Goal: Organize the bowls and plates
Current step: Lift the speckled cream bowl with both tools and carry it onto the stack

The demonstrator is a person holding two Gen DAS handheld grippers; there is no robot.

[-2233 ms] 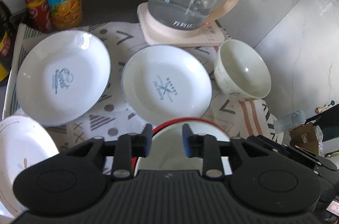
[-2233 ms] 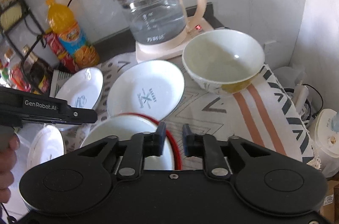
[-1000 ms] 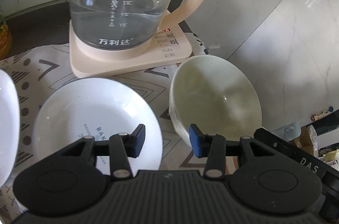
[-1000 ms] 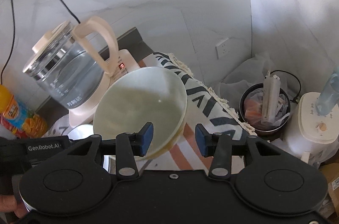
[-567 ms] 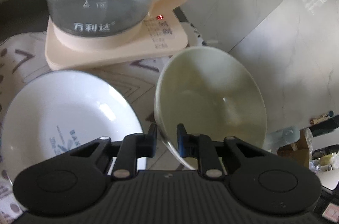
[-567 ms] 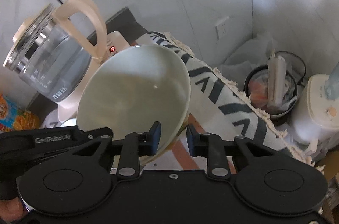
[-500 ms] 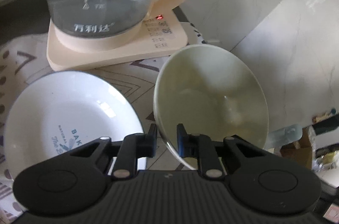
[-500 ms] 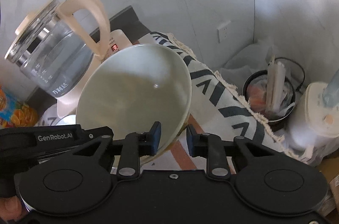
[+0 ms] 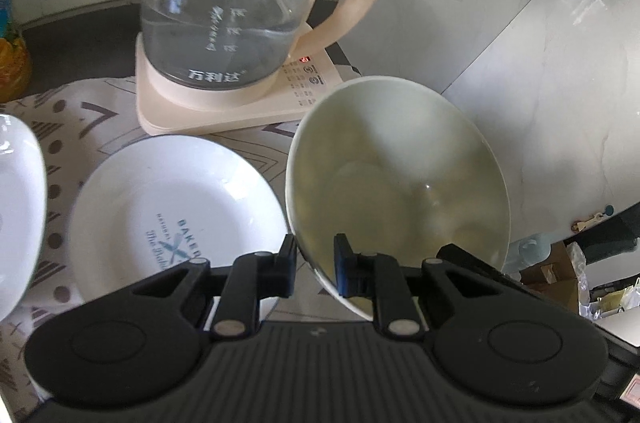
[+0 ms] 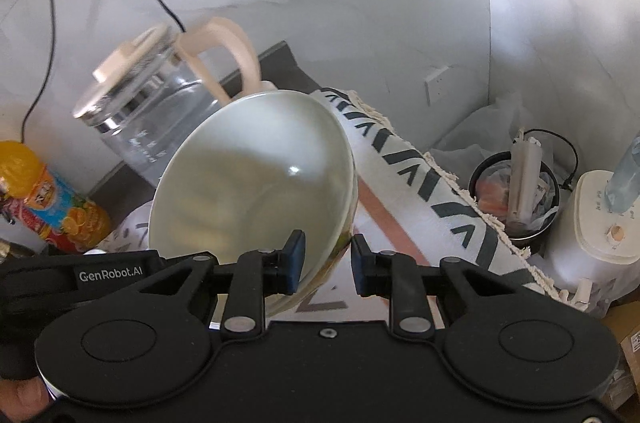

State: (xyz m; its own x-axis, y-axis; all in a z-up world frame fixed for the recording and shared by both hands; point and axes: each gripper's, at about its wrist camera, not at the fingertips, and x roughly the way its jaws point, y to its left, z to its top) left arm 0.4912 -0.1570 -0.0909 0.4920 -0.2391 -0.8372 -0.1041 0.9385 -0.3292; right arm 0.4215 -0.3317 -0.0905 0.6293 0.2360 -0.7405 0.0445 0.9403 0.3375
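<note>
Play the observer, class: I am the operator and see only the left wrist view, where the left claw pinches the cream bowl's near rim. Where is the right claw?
Observer: The right claw pinches the cream bowl too, with one finger inside the rim and one outside.
Operator: What lies past the bowl on that side?
Observer: The patterned cloth ends in a fringed edge, and a black bin of rubbish sits beyond it.
Operator: Anything else over there?
Observer: A white appliance stands beside the bin.
</note>
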